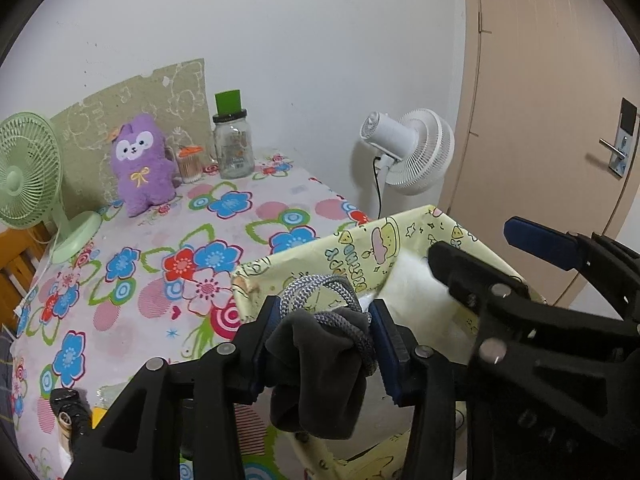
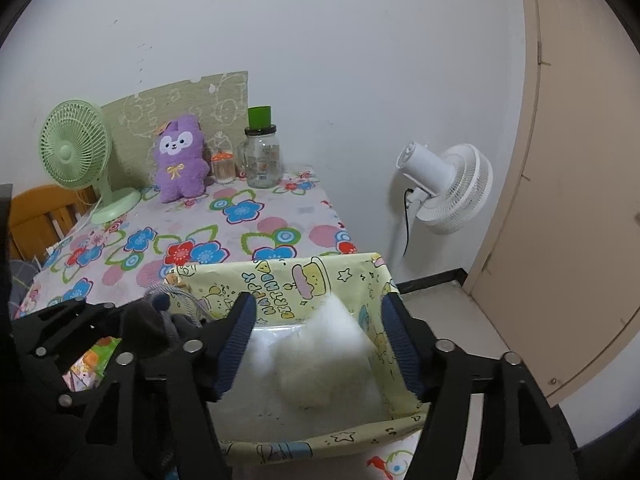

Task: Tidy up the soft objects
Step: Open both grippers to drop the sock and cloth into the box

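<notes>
Left hand-held gripper (image 1: 326, 334) pinches a dark grey sock bundle (image 1: 320, 364) with a grey cord (image 1: 320, 288), at the near rim of the yellow cartoon box (image 1: 360, 248). Right hand-held gripper (image 2: 318, 344) stands open, jaws either side of white fluffy stuff (image 2: 328, 356) inside that box. Beyond, the floral surface (image 1: 168, 240) carries a purple plush (image 1: 140, 164).

Two fans are counted, green (image 2: 76, 148) and white (image 2: 448, 184); one plush (image 2: 180, 164), two jars (image 2: 262, 160) (image 2: 223, 168), one box (image 2: 280, 288).
</notes>
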